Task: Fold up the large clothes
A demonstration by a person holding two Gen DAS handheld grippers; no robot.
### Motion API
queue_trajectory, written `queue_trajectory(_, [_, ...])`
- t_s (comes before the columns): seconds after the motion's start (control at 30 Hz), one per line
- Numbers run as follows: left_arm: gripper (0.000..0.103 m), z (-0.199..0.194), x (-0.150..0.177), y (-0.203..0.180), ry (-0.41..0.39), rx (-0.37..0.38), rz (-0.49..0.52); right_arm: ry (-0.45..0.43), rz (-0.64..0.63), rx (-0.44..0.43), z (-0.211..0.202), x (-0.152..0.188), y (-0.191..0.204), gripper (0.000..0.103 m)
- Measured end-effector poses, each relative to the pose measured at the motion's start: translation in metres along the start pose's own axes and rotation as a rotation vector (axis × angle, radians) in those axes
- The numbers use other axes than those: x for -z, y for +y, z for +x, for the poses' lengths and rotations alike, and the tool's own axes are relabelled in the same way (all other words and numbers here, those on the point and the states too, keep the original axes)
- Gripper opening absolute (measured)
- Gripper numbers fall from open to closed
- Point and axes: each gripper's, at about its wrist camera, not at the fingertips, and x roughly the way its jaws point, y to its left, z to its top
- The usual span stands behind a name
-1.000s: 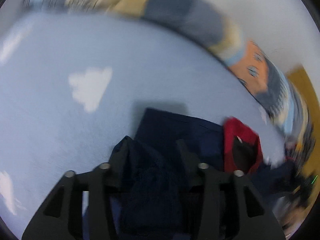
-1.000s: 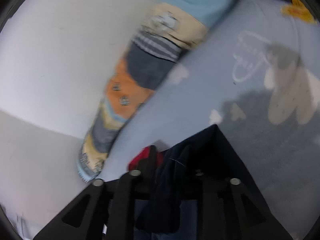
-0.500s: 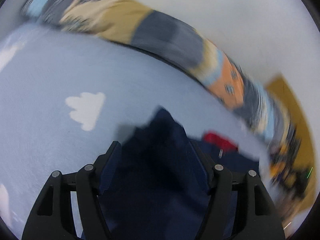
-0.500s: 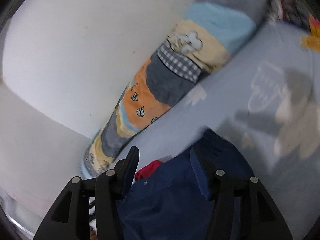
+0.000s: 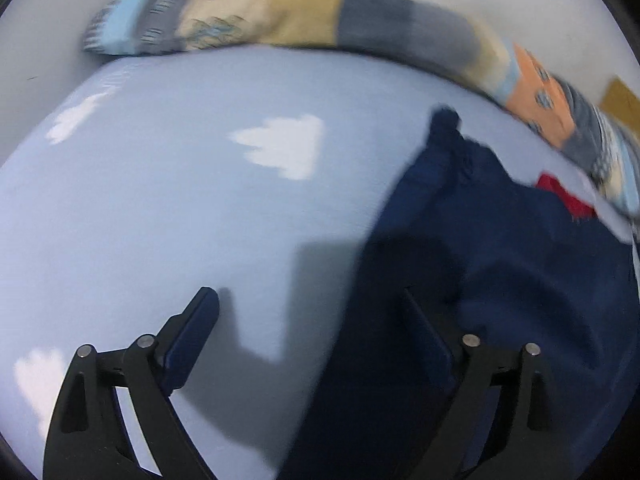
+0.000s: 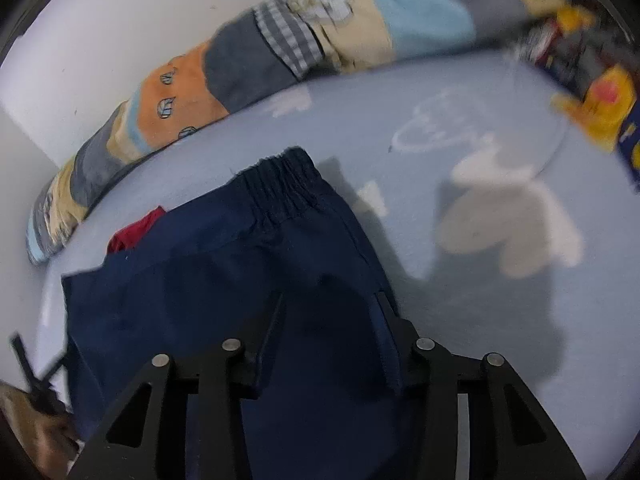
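While the left gripper [image 5: 308, 304] widens, empty: navy trousers [image 6: 224, 272] flat on the pale blue bedsheet [image 5: 160, 200], a red garment [image 6: 136, 230] tucked beneath; right gripper [image 6: 328, 312] narrowing above them, grip unclear.

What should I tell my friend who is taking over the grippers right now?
Left gripper: jaws opening wide, nothing between them, over the light blue sheet beside the garment.
Right gripper: jaws closing, above the navy trousers; the frames do not show the pads pressing on cloth.
Things: the trousers lie on the sheet, elastic waistband towards the patchwork bolster; a red garment peeks out from under their far edge.
Done: trousers look laid down, apparently folded over once.
Left: probably smooth them and fold again.
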Motion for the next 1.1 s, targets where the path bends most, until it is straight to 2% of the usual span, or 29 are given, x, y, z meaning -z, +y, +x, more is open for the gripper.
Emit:
queue_trajectory(0.1, [0.090, -0.045, 0.019, -0.001, -0.102, 0.030, -0.001, -0.080, -0.125, -0.056, -0.037, 0.028, 0.031, 0.048])
queue_trajectory(0.17, [0.090, -0.066, 0.034, -0.018, -0.150, 0.052, 0.047, -0.063, -0.204, -0.131, -0.045, 0.054, 0.055, 0.047])
queue_trajectory(0.27, [0.091, -0.083, 0.059, -0.053, -0.192, 0.060, 0.179, -0.021, -0.264, -0.149, -0.037, 0.085, 0.074, 0.045])
queue_trajectory(0.33, [0.091, -0.074, 0.074, -0.063, -0.149, 0.053, 0.238, 0.017, -0.244, -0.135, -0.025, 0.102, 0.071, 0.043])
queue_trajectory(0.4, [0.091, -0.046, 0.079, -0.055, -0.067, -0.022, 0.248, 0.055, -0.230, -0.058, -0.012, 0.111, 0.058, 0.042])
queue_trajectory(0.43, [0.092, -0.039, 0.083, -0.047, -0.044, -0.016, 0.220, 0.067, -0.209, -0.045, -0.009, 0.114, 0.048, 0.042])
queue_trajectory(0.5, [0.092, -0.037, 0.081, -0.020, 0.000, 0.034, 0.098, 0.057, -0.137, -0.043, -0.016, 0.115, 0.024, 0.028])
queue_trajectory(0.53, [0.092, -0.040, 0.081, -0.011, 0.009, 0.034, 0.061, 0.057, -0.111, -0.024, -0.021, 0.115, 0.017, 0.027])
queue_trajectory(0.6, [0.092, -0.050, 0.084, 0.001, 0.007, 0.026, 0.021, 0.042, -0.085, 0.021, -0.036, 0.118, 0.003, 0.027])
queue_trajectory(0.67, [0.092, -0.066, 0.094, 0.006, -0.004, 0.033, 0.018, 0.027, -0.070, 0.009, -0.051, 0.126, -0.003, 0.031])
queue_trajectory(0.77, [0.091, -0.090, 0.117, 0.009, -0.046, 0.058, 0.021, 0.005, -0.069, -0.001, -0.075, 0.150, -0.004, 0.031])
queue_trajectory(0.83, [0.091, -0.100, 0.136, 0.005, -0.065, 0.049, 0.043, -0.004, -0.052, -0.002, -0.084, 0.169, -0.006, 0.033])
queue_trajectory(0.87, [0.091, -0.103, 0.146, 0.005, -0.064, 0.043, 0.053, 0.013, -0.048, 0.002, -0.080, 0.172, -0.007, 0.035])
queue_trajectory(0.97, [0.091, -0.091, 0.161, 0.004, 0.012, 0.015, 0.080, 0.104, 0.001, 0.020, -0.068, 0.186, -0.014, 0.034])
queue_trajectory(1.03, [0.091, -0.102, 0.165, 0.003, -0.022, 0.028, 0.086, 0.071, 0.041, -0.028, -0.080, 0.186, -0.019, 0.035])
queue_trajectory(1.1, [0.091, -0.114, 0.161, -0.001, -0.062, 0.034, 0.097, 0.025, 0.024, -0.028, -0.093, 0.181, -0.015, 0.037])
